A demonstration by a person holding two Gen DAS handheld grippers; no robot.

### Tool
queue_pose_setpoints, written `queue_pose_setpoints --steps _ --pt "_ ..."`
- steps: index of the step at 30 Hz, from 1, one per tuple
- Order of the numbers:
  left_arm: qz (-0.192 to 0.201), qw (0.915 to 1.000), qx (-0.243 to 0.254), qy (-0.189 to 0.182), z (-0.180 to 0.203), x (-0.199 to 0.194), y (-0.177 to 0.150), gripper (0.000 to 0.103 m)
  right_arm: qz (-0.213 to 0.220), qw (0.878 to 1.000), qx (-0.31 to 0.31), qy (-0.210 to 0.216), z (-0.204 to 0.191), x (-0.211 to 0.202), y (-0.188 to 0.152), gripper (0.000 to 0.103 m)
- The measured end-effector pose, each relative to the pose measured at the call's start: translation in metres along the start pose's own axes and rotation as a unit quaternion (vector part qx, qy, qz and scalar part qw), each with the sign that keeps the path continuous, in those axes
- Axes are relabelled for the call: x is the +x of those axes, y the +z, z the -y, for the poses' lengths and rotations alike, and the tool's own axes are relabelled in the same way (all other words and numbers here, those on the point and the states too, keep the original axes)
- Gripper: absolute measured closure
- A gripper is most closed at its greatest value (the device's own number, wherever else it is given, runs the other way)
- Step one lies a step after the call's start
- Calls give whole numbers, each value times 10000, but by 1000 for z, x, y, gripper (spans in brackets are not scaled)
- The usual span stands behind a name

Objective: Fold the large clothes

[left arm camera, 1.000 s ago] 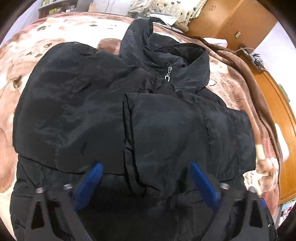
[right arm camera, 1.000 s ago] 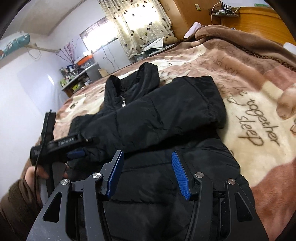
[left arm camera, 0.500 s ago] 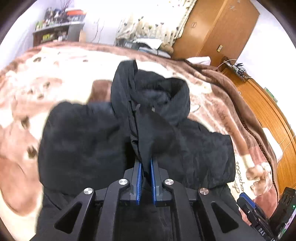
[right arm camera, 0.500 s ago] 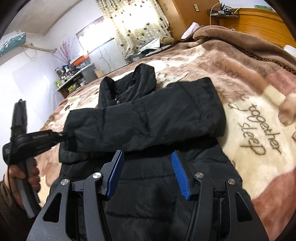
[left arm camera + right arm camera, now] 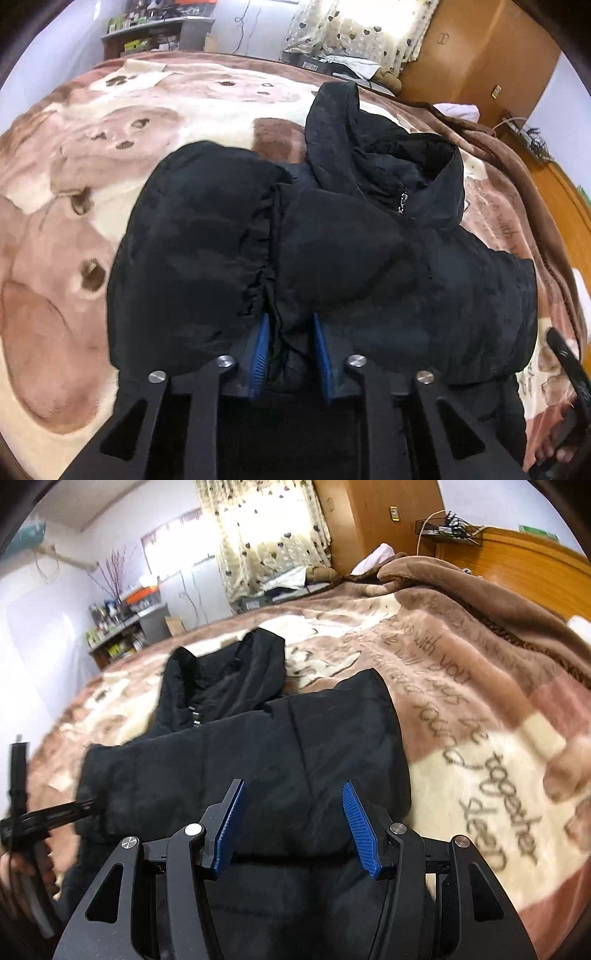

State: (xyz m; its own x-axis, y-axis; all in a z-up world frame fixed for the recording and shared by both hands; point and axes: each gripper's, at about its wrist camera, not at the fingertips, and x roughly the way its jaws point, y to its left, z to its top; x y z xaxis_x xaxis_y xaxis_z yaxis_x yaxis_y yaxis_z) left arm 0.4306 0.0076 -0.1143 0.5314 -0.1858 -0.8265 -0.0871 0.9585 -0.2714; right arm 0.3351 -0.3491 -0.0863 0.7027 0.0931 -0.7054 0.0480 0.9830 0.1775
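The black jacket (image 5: 332,258) lies on the bear-print blanket (image 5: 74,221). The left gripper (image 5: 290,347) jaws are opening, sleeve cuff fabric between them (probably releasing a folded-in sleeve). The right gripper (image 5: 295,823) hovers over the jacket's lower half, spread and empty.

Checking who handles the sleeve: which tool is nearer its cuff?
Left. The left tool has the sleeve cuff between its opening jaws; the right tool hovers open over the jacket body.
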Motion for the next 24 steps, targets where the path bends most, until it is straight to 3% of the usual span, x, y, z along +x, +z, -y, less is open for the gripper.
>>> queue_pose_setpoints --steps 2,5,10,14,17,19,24 --pt "-49 9999 27 94 -2 6 0 67 -280 9994 -96 -203 2 25 2 49" --pt "-98 9995 245 196 2 12 -1 66 -685 9970 -91 -335 8 54 -3 49" --pt "-194 9993 215 226 0 24 -3 64 -922 9953 13 -308 14 76 -13 47" --pt "-276 9987 315 302 2 27 -4 63 -1086 9922 -289 -531 5 81 -15 47" --pt "-349 9987 294 210 -1 12 4 50 -1250 9894 -431 -598 1 68 -5 47" --pt "-116 9993 337 62 -4 -8 13 28 -1010 9940 -264 -316 5 52 5 47" --pt "372 9991 146 -104 -11 -42 68 21 -394 9952 614 648 19 22 50 47"
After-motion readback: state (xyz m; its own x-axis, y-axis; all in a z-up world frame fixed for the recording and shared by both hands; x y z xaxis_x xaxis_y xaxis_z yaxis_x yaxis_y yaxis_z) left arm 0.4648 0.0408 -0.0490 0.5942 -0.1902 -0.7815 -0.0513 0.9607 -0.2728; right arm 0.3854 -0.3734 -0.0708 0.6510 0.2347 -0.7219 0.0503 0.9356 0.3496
